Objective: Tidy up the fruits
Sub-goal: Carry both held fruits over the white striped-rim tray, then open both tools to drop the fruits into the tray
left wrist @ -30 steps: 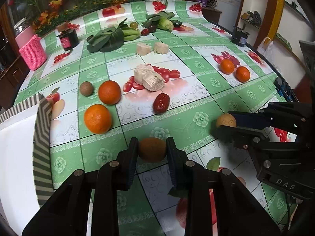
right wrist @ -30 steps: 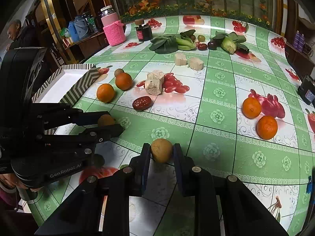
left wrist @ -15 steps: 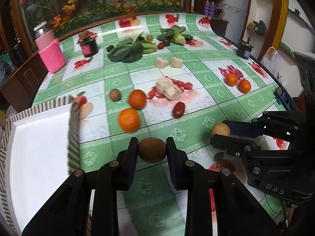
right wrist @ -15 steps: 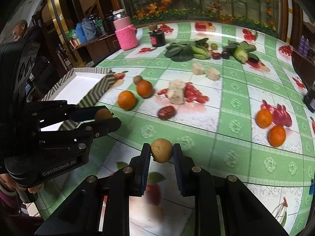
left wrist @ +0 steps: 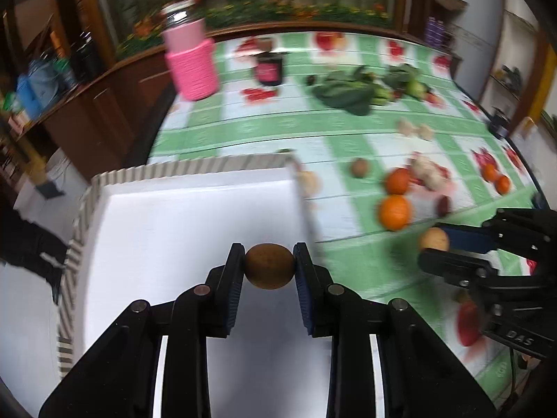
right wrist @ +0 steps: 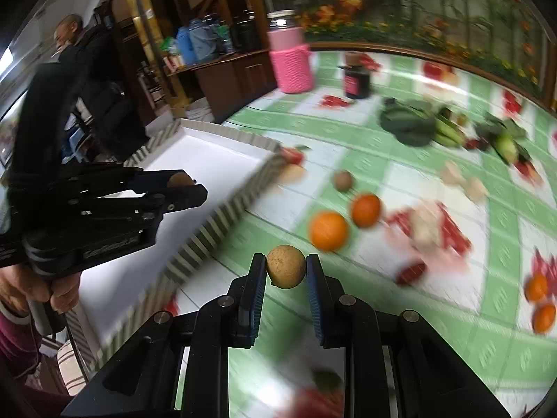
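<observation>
While both pairs of jaws hold fruit, left gripper [left wrist: 268,271] with brown kiwi [left wrist: 268,270] hangs over white tray [left wrist: 167,216]; right gripper [right wrist: 286,271], gripping tan fruit [right wrist: 286,271], hangs beside it over counter [right wrist: 410,278].

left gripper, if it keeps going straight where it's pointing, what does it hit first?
Likely the white floor of the tray. The left gripper, shut on a brown fruit, points down over the tray's inside, with nothing visible in between. Depth is hard to judge.

Your left gripper [left wrist: 268,271] clamps a kiwi [left wrist: 268,271] above the white tray [left wrist: 167,223]; two oranges [left wrist: 395,211] lie right of the tray.
</observation>
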